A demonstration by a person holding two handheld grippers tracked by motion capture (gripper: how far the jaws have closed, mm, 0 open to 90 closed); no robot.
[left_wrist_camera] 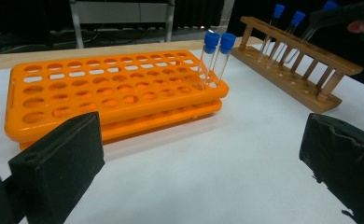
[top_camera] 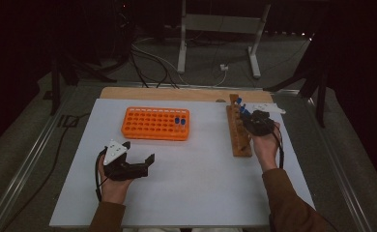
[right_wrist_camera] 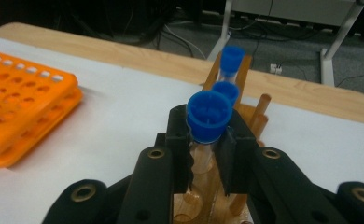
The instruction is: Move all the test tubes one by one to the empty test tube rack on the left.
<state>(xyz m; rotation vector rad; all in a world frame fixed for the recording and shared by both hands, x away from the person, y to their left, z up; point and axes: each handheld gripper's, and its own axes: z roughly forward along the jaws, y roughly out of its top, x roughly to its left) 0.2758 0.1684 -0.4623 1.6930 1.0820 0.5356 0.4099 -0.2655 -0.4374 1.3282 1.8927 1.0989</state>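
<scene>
Black jaws of the right gripper (right_wrist_camera: 207, 154), low in the right gripper view, are clenched on a blue-capped tube (right_wrist_camera: 209, 116) just under its cap, presumably so the glass can be lifted straight out of its hole. Largest is the white table (top_camera: 196, 169), filling mid-frame of the high view. On it, upper left of centre, sits the orange rack (top_camera: 155, 123) with two tubes (left_wrist_camera: 216, 58) already standing at its right end, likely where this one is bound. At right stands the wooden rack (top_camera: 237, 133), where the gripped tube seems to be seated, though its base is hidden. Lower left, the left gripper (top_camera: 140, 162) rests released, jaws wide.
</scene>
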